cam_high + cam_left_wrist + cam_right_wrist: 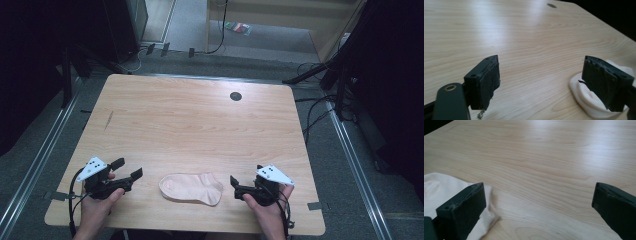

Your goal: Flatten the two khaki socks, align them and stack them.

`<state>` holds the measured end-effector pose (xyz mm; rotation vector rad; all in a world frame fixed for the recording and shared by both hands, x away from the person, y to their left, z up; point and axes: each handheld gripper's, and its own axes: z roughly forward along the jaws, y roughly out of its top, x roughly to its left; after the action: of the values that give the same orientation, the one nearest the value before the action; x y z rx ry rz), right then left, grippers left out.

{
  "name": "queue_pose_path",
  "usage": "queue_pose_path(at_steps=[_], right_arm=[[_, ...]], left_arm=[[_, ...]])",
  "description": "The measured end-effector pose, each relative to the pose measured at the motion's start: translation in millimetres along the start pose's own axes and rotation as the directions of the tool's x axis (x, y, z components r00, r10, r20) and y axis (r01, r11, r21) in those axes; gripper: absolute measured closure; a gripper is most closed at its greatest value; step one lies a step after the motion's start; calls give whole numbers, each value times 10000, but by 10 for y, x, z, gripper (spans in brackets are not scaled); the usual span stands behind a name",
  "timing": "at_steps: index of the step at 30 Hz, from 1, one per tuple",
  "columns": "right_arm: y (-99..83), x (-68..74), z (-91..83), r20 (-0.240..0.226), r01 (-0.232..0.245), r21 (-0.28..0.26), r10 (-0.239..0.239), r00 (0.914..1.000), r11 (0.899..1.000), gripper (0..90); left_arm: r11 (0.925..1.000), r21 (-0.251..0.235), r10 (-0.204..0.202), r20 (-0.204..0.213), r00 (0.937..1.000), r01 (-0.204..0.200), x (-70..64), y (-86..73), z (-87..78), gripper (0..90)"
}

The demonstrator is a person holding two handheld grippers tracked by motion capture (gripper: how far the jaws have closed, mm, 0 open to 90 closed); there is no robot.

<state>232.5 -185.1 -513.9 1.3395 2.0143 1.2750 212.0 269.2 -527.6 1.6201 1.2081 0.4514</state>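
A pale pink sock [191, 188] lies flat near the front edge of the wooden table [190, 125]. The left gripper [127, 170] sits just to its left, the right gripper [235, 182] just to its right, both with jaws spread, neither touching it.

table [200, 120] brightly lit from overhead | surroundings dark | white glare in gripper views | near jaws slightly soft
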Motion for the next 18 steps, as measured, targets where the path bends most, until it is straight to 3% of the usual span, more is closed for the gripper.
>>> queue_pose_path(at_steps=[2, 6, 10, 13, 18], right_arm=[[-3, -92, -31, 113, -163, -55, 163, 9998, 9999, 0], [-12, -282, -95, 305, -366, -199, 372, 9988, 9991, 0], [-22, -403, -136, 640, -478, -234, 492, 9967, 9986, 31], [-40, -523, -173, 985, -464, -315, 493, 9939, 9984, 52], [-68, -671, -209, 1264, -731, -304, 764, 9890, 9969, 63]], left_arm=[[10000, -11, -29, -69, 10000, 29, 71, 3, -30, 114], [10000, -44, 37, -655, 9978, -40, 178, -8, -75, 114], [9996, -153, -235, -824, 9963, 223, 294, -19, -120, 114], [9986, -260, -490, -1087, 9929, 464, 394, -30, -171, 114], [9993, -97, -381, -1684, 9850, 370, 512, -56, -227, 115]])
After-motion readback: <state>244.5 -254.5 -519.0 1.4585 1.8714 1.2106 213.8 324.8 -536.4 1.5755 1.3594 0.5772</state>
